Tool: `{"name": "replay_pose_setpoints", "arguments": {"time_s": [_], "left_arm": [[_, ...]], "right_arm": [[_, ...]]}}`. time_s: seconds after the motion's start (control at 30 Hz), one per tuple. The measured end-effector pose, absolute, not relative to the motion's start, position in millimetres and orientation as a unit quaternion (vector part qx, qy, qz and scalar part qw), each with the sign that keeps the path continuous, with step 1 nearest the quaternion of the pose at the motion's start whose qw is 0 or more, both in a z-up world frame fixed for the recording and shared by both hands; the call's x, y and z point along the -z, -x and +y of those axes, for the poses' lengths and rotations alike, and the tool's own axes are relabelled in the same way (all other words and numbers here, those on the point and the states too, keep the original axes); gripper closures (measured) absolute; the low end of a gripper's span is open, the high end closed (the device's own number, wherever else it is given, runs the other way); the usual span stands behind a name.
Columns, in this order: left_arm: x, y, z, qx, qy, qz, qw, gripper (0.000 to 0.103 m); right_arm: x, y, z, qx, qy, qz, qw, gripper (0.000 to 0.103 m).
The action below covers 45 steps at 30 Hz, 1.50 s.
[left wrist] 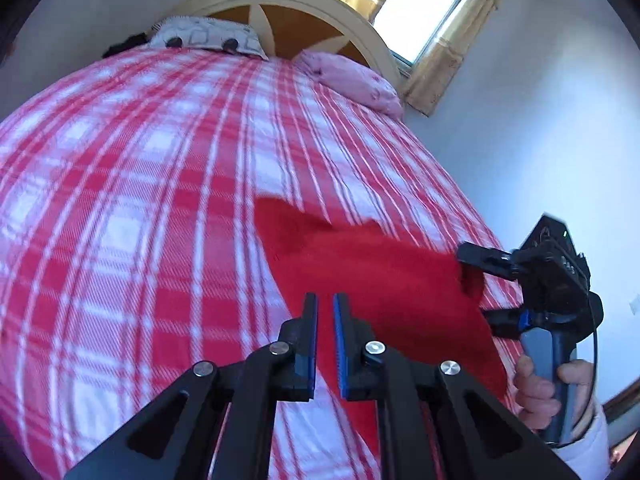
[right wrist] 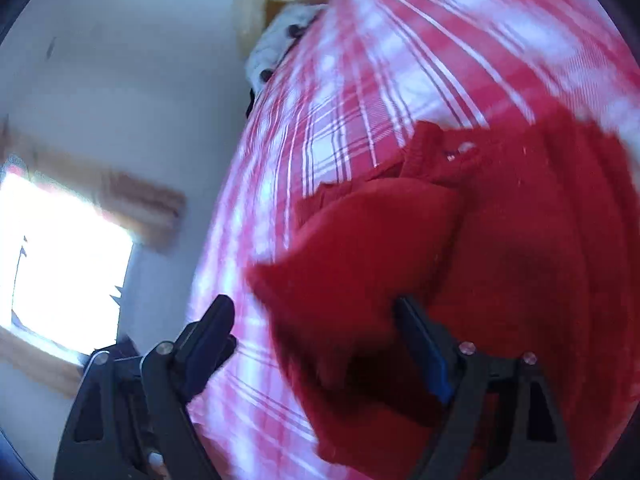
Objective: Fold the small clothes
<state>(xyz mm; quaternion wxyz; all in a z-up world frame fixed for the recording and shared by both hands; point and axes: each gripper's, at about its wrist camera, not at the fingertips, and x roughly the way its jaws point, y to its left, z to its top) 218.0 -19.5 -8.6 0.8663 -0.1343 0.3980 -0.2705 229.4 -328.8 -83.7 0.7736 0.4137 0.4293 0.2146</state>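
A red knitted garment (left wrist: 380, 280) lies on the red-and-white checked bed cover (left wrist: 140, 200), partly folded over itself, with a doubled flap (right wrist: 360, 240) in the right wrist view. My left gripper (left wrist: 325, 308) is over the garment's left edge, its blue pads almost together. Red shows in the slit between them, and I cannot tell whether cloth is pinched. My right gripper (left wrist: 472, 284) is at the garment's right corner with jaws wide apart. That corner sits loosely between them. In its own view the right gripper (right wrist: 312, 304) straddles the flap's edge.
A patterned pillow (left wrist: 204, 36) and a pink pillow (left wrist: 352, 80) lie at the curved headboard (left wrist: 304, 8). A curtained window (left wrist: 420, 4) is behind. A wall runs close along the bed's right side. A person's hand (left wrist: 536, 392) holds the right gripper's handle.
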Motion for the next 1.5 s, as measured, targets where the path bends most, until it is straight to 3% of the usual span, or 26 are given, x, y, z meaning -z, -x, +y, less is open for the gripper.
{"name": "replay_pose_setpoints", "arguments": {"time_s": [0.17, 0.23, 0.3, 0.33, 0.37, 0.5, 0.7, 0.9, 0.93, 1.03, 1.07, 1.13, 1.2, 1.4, 1.47, 1.5], "left_arm": [[38, -263, -30, 0.239, 0.145, 0.435, 0.856, 0.095], [54, -271, -32, 0.224, 0.151, 0.453, 0.850, 0.095], [63, -270, -33, 0.223, 0.167, 0.462, 0.842, 0.095], [64, -271, -32, 0.224, 0.173, 0.462, 0.841, 0.095], [64, -270, -33, 0.225, 0.174, 0.459, 0.842, 0.095], [54, -269, -49, 0.235, 0.156, 0.448, 0.849, 0.095], [8, -250, -89, 0.285, 0.114, 0.386, 0.870, 0.095], [21, -239, -135, 0.298, 0.048, 0.418, 0.857, 0.095], [22, -233, -134, 0.302, 0.046, 0.420, 0.854, 0.095], [24, -213, -123, 0.297, 0.029, 0.418, 0.858, 0.095], [24, -206, -120, 0.297, 0.023, 0.416, 0.859, 0.095], [25, -184, -110, 0.305, 0.010, 0.414, 0.858, 0.095], [28, -165, -102, 0.318, 0.006, 0.415, 0.852, 0.095], [41, -106, -98, 0.330, -0.037, 0.409, 0.850, 0.095], [44, -101, -105, 0.321, -0.044, 0.413, 0.851, 0.095], [45, -99, -107, 0.316, -0.045, 0.415, 0.852, 0.095]], "right_arm": [[99, -276, -327, -0.230, -0.462, 0.479, 0.711, 0.005], [104, -289, -317, -0.235, -0.457, 0.496, 0.700, 0.009], [102, -295, -308, -0.224, -0.413, 0.498, 0.729, 0.048], [100, -295, -303, -0.225, -0.384, 0.496, 0.746, 0.087], [99, -296, -302, -0.230, -0.373, 0.491, 0.753, 0.089], [76, -271, -306, -0.266, -0.328, 0.420, 0.803, 0.090], [31, -188, -366, -0.266, -0.321, 0.252, 0.873, 0.091], [103, -159, -415, -0.151, -0.334, 0.322, 0.873, 0.081], [105, -148, -421, -0.133, -0.337, 0.312, 0.878, 0.072], [94, -116, -434, -0.079, -0.335, 0.281, 0.896, 0.012], [87, -101, -438, -0.055, -0.330, 0.261, 0.905, 0.006], [75, -74, -443, -0.043, -0.327, 0.233, 0.915, 0.007], [65, -61, -431, -0.086, -0.315, 0.225, 0.918, 0.017], [66, -50, -357, -0.187, -0.191, 0.283, 0.921, 0.022], [72, -64, -339, -0.216, -0.177, 0.304, 0.911, 0.035], [78, -73, -333, -0.219, -0.171, 0.322, 0.905, 0.054]]}}
